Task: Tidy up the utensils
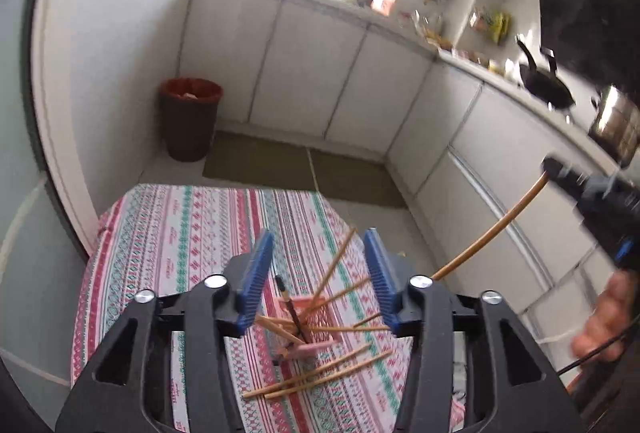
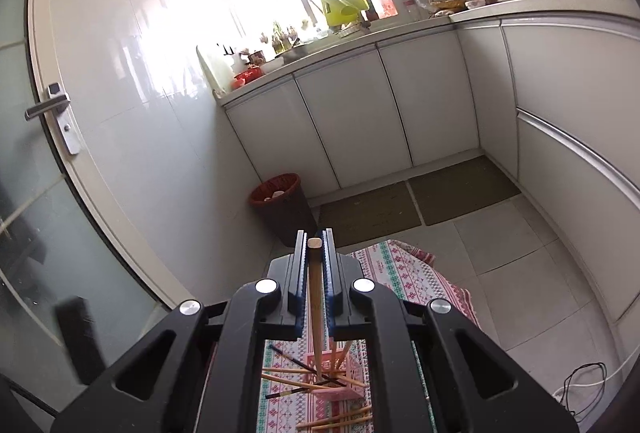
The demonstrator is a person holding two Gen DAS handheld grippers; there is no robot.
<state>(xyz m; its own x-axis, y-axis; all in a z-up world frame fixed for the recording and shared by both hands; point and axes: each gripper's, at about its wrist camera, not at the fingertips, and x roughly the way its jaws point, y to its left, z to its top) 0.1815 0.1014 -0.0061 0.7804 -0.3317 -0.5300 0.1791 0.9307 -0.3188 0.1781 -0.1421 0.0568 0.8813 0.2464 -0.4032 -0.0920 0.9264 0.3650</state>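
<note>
Right hand-held gripper (image 2: 316, 265) is clamped on one bamboo chopstick (image 2: 315, 297) — blunt end pokes out just past the fingertips, shaft runs back and down between the jaws toward the pink basket (image 2: 347, 373) below it. Left hand-held gripper (image 1: 318, 273) stands half open with nothing between its blue pads (image 1: 256, 273).

Step in hand, as I read it: carrying one stick to the holder. Next move calls for lining the stick's lower tip over the basket's open top, lowering it in, then releasing. Left is free to go for a loose stick.

Directly below the left jaws, the basket on the patterned surface (image 1: 160, 233) holds several chopsticks fanned at different tilts, including a dark one (image 1: 290, 309). Nearer than the basket, closer to the gripper body, loose chopsticks (image 1: 320, 373) lie flat on the cloth, overlapping — thin, light, likely to roll.
</note>
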